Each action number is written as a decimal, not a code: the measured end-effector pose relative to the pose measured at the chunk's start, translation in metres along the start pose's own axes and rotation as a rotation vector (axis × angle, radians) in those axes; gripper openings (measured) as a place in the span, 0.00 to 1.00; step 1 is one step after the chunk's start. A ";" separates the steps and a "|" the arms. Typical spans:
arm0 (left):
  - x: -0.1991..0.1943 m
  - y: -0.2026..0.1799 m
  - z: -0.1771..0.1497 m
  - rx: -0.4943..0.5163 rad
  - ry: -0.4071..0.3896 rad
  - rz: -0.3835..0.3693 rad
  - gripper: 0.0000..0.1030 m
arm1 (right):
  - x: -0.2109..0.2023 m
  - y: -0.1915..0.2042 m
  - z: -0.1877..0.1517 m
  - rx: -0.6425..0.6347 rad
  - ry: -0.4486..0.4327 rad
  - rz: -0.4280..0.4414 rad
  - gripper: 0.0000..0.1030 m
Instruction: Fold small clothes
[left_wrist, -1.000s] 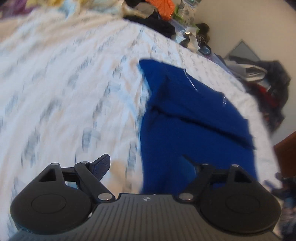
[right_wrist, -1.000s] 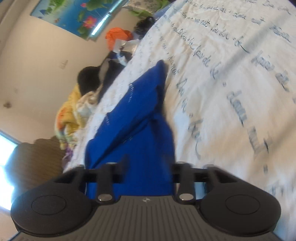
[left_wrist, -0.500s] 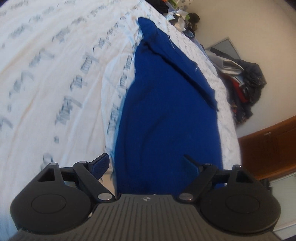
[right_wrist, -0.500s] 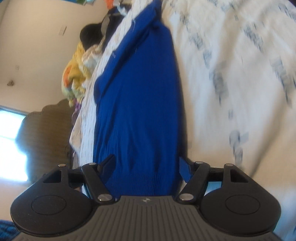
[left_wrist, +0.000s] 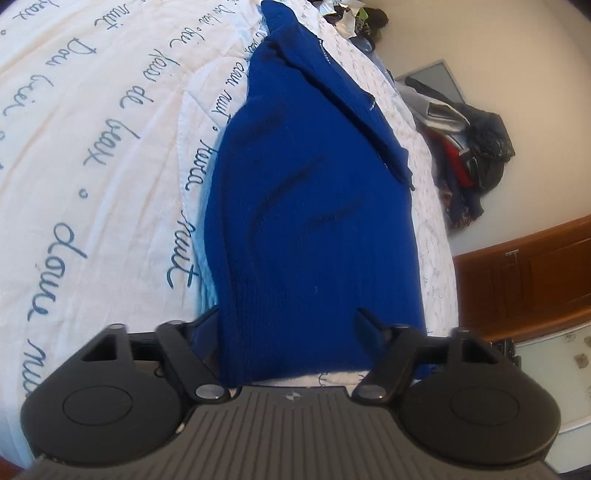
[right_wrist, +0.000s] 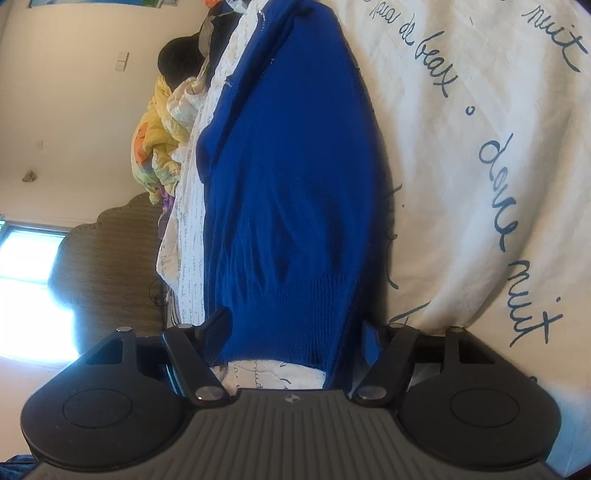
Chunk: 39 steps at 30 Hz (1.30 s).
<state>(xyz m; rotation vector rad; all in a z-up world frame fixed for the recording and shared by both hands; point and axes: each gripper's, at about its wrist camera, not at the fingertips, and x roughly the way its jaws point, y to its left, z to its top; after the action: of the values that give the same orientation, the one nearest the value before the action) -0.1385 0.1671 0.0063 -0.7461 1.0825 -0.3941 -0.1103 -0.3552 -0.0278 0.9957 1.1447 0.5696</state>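
A royal blue knit sweater (left_wrist: 314, 206) lies flat on the white bedspread (left_wrist: 92, 147) and stretches away from me; it also shows in the right wrist view (right_wrist: 295, 184). My left gripper (left_wrist: 288, 328) is open, its two fingers standing on either side of the sweater's near hem. My right gripper (right_wrist: 295, 332) is open too, straddling the ribbed hem (right_wrist: 317, 295) at its end. Neither holds the cloth. A sleeve (left_wrist: 347, 99) lies folded along the sweater's far edge.
The bedspread carries blue handwriting print (right_wrist: 517, 229). A pile of dark and red clothes (left_wrist: 469, 147) lies by the wall past the bed. A yellow blanket (right_wrist: 155, 147) and a headboard (right_wrist: 110, 266) stand beyond the sweater. A wooden cabinet (left_wrist: 535, 273) is at right.
Both grippers have come down and forward to the sweater's near hem, which now lies between the open fingers. The sweater has not moved.
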 end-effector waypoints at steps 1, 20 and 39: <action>0.002 0.001 -0.001 -0.005 -0.003 0.021 0.41 | 0.001 0.000 -0.001 0.000 -0.010 -0.004 0.63; 0.003 -0.013 -0.006 0.159 0.012 0.195 0.12 | -0.038 0.000 -0.013 -0.189 -0.105 -0.261 0.04; 0.175 -0.109 0.091 0.661 -0.410 0.645 1.00 | 0.171 0.120 0.127 -0.745 -0.367 -0.617 0.36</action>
<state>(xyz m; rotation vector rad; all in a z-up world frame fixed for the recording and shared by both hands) 0.0262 0.0134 -0.0053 0.1267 0.6819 -0.0221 0.0797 -0.2050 0.0052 0.0728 0.7480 0.2507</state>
